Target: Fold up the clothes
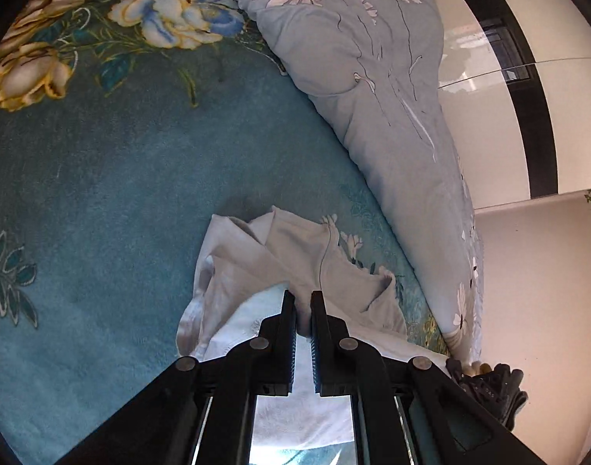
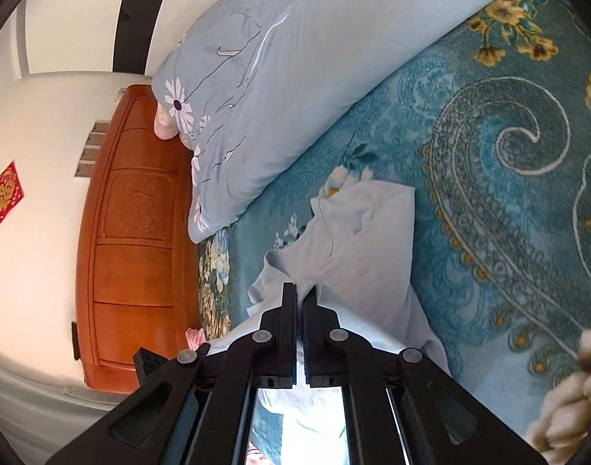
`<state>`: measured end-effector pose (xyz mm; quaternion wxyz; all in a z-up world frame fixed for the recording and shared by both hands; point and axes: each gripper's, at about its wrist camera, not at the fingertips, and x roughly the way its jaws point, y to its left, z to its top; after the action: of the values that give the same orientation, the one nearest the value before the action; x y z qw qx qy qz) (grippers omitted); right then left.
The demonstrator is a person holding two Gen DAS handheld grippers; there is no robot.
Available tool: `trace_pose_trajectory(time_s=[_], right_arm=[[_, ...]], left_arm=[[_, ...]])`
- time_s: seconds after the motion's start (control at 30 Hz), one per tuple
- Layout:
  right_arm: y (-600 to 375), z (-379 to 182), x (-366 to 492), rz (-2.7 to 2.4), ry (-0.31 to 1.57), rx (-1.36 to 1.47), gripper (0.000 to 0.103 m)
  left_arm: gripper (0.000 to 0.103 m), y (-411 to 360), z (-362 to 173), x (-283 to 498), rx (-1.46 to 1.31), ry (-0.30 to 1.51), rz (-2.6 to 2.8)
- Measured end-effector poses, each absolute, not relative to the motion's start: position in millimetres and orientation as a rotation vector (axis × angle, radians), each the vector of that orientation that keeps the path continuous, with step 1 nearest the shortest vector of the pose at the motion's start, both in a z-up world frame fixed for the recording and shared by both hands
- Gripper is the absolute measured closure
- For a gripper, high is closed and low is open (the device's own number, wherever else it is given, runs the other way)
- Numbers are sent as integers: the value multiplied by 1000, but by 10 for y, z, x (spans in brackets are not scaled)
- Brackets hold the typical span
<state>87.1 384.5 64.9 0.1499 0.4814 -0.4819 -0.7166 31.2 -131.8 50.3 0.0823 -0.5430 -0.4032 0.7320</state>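
Note:
A white garment (image 1: pixel 295 267) lies crumpled on the teal floral blanket (image 1: pixel 101 193), partly lifted toward me. My left gripper (image 1: pixel 303 298) is shut on a fold of the garment at its near edge. In the right wrist view the same white garment (image 2: pixel 357 248) stretches away from my right gripper (image 2: pixel 300 290), which is shut on a pinch of its cloth. Part of the garment hangs under both grippers and is hidden by the black fingers.
A grey-blue daisy-print quilt (image 1: pixel 373 77) lies bunched along the blanket's far side and shows in the right wrist view (image 2: pixel 264 89) too. A wooden headboard (image 2: pixel 136 232) and white wall stand to the left. The blanket (image 2: pixel 508 193) spreads to the right.

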Motion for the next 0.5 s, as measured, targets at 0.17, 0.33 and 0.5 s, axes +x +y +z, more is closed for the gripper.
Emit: trace_pose_trajectory(time_s=[0.17, 0.33, 0.5], right_arm=[[3792, 367, 434, -2081, -1395, 1467, 101], [3697, 129, 157, -2106, -1369, 1559, 100], [3668, -8, 11, -2106, -1381, 1609, 98]], left_arm=[[96, -1318, 139, 6, -1677, -1217, 2182], [96, -1333, -55, -167, -1696, -1246, 2182], [94, -1356, -160, -216, -1684, -1329, 2114]])
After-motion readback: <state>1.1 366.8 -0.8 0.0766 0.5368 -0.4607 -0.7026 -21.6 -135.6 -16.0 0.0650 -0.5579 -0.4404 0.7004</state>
